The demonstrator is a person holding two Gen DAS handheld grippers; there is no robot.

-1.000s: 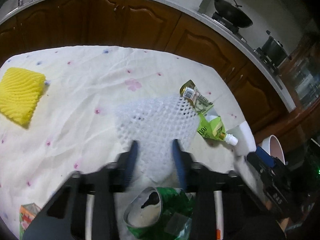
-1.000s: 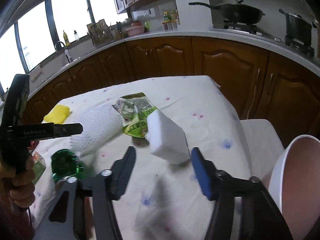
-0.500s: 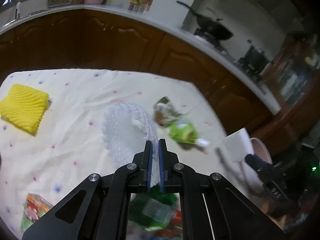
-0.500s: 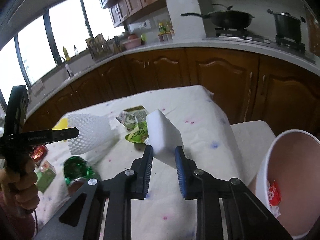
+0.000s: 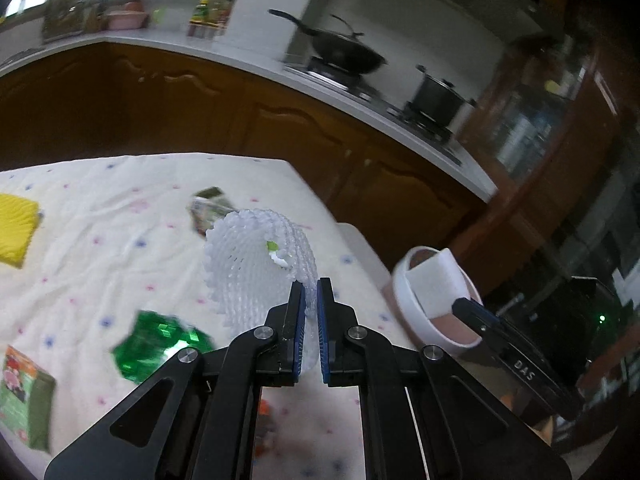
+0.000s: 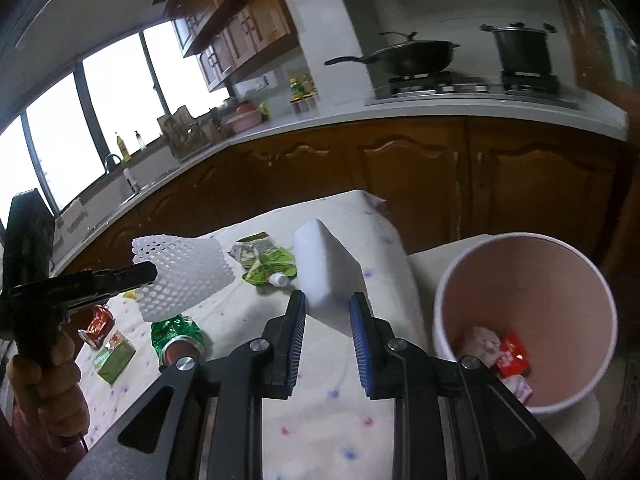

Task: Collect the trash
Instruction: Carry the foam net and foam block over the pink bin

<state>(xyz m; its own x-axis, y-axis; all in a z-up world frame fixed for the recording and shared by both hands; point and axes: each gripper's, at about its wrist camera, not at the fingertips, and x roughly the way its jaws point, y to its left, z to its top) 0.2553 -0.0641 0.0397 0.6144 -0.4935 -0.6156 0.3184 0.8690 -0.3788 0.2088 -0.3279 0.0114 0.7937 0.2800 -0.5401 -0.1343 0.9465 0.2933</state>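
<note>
Once flat on cloth—foam net point(image 5: 256, 268), white block point(image 6: 326, 270) now aloft, each clamped in hand-held gripper.

Left tool point(image 5: 309, 300) pinching white foam net point(image 5: 256, 268), above tablecloth point(image 5: 100, 216), bin point(image 5: 424, 320) right

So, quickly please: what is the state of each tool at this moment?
Left tool: shut on the white foam net.
Right tool: shut on the white foam block.
</note>
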